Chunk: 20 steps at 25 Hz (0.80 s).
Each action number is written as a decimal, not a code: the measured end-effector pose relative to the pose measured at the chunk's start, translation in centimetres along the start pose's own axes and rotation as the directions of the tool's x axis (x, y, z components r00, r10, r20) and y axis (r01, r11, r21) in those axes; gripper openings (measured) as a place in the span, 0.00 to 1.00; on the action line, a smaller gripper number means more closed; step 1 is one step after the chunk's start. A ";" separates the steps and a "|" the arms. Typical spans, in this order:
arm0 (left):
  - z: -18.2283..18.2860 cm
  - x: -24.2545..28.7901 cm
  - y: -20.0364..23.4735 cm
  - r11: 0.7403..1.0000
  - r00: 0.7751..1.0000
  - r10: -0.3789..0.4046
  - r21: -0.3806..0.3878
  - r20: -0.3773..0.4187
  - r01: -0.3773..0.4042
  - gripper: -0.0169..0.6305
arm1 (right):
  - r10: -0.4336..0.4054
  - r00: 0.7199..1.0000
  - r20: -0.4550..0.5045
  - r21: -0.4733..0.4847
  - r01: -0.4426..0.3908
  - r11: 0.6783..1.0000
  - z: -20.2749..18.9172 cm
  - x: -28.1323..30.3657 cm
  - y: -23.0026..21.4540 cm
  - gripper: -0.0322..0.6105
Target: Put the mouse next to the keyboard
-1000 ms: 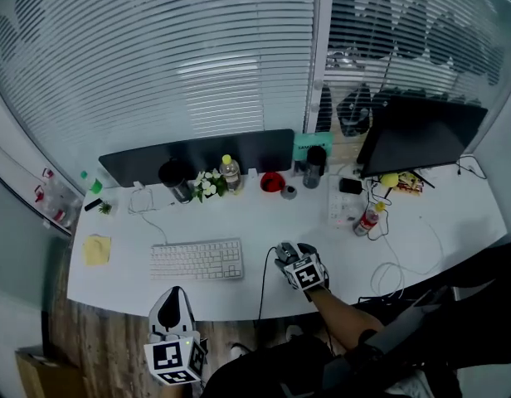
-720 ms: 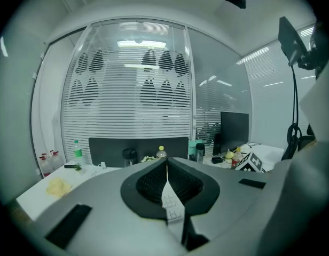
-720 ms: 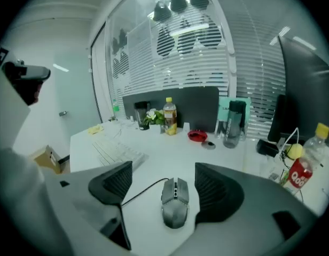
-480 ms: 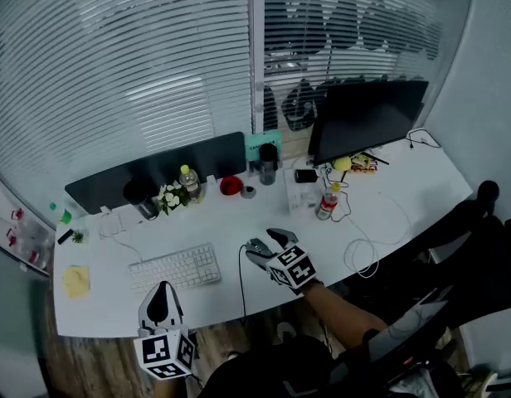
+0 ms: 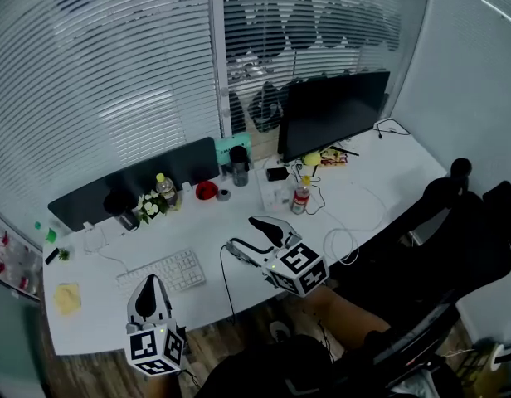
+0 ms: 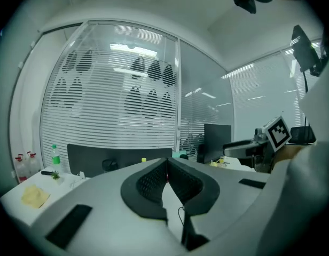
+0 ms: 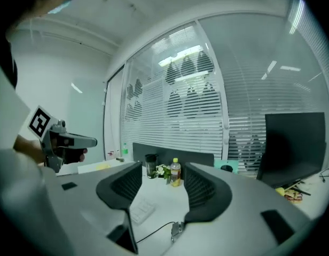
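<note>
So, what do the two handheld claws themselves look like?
Both the left claw and right claw are pale grey with black textured pads; behind each sits a white cube printed with black square markers.

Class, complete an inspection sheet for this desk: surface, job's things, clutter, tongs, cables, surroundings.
surface: white desk, crowded along the back.
job's things: keyboard flat at the left; mouse not plainly seen, perhaps hidden under the right tongs.
clutter: yellow-capped bottle, flowers, yellow notes, monitor.
tongs: left tongs shut, empty; right tongs open above the desk, jaws just been closing, nothing between them.
cables: black cable drops over the front edge; white cable loops at the right.
surroundings: blinds behind glass; black chair.
</note>
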<state>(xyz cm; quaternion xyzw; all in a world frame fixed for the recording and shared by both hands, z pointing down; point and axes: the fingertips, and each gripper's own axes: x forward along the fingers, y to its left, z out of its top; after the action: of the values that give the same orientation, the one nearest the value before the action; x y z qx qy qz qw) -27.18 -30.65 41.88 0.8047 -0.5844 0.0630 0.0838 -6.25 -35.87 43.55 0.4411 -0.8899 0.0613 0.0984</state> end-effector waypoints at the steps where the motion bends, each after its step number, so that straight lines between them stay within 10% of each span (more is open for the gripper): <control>1: 0.2 0.0 -0.3 1.000 1.000 -0.012 -0.003 0.004 0.012 0.07 | -0.007 1.000 0.012 -0.005 0.008 1.000 0.8 -0.7 0.1 0.41; 20: 4.0 -1.5 -3.0 0.997 0.994 -0.065 -0.034 0.083 0.068 0.07 | -0.007 0.992 0.127 -0.007 0.008 1.000 8.4 -7.4 3.0 0.08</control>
<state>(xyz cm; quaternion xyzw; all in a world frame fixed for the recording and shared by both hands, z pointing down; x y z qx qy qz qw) -24.72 -29.20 37.46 0.8238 -0.5614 0.0164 0.0766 -5.27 -29.96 33.59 0.4472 -0.8929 0.0295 0.0434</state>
